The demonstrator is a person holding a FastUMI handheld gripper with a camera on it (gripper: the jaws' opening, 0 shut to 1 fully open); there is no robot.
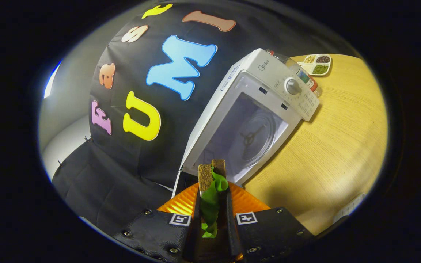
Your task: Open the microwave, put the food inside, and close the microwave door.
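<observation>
A white microwave [269,78] stands on the wooden table [338,146], tilted in my view. Its door [177,184] is swung open at the left, showing the lit cavity with the glass turntable [252,140]. My gripper [213,190] is shut on a toy sandwich [210,175] of two brown bread slices with green lettuce hanging between them. Both orange fingers [181,204] press on its sides. The sandwich hangs just in front of the cavity's opening, outside the microwave.
A white divided tray [316,64] with green, brown and yellow fillings sits on the table beyond the microwave. A bottle with a red band [307,78] stands behind the microwave's right side. Bare table spreads to the right of the microwave.
</observation>
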